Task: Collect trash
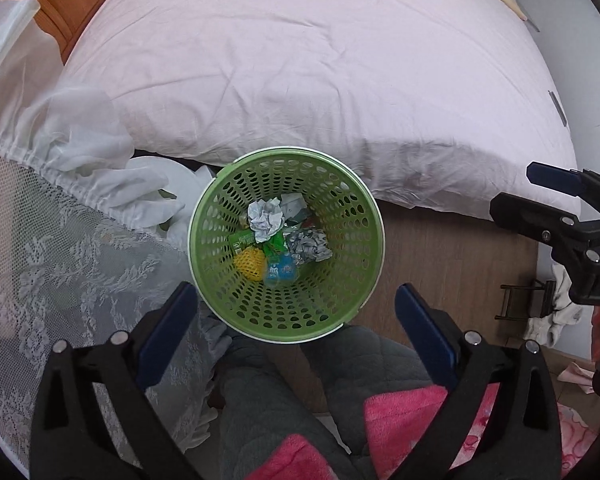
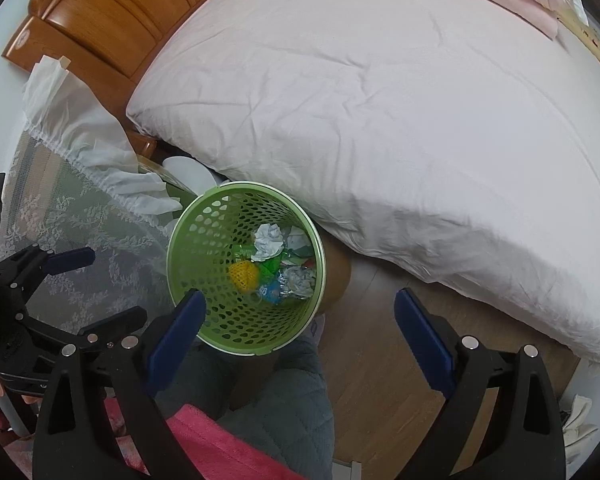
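A green perforated waste basket (image 1: 220, 216) stands on the floor beside the bed; it also shows in the right wrist view (image 2: 204, 232). Inside lie crumpled white paper (image 1: 265, 216), crumpled foil (image 1: 310, 245), a yellow mesh ball (image 1: 249, 265), green wrappers and a blue packet (image 1: 281, 271). My left gripper (image 1: 296, 312) is open and empty, held above the basket's near rim. My right gripper (image 2: 300, 316) is open and empty, above and to the right of the basket; it shows at the right edge of the left wrist view (image 1: 540, 196).
A bed with a pale pink sheet (image 1: 300, 60) fills the far side, with a wooden headboard (image 2: 100, 12) at the left. A white lace cloth (image 1: 40, 260) lies to the left. The person's grey-trousered legs (image 1: 268, 392) and pink top are below. Wooden floor (image 2: 380, 360) lies to the right.
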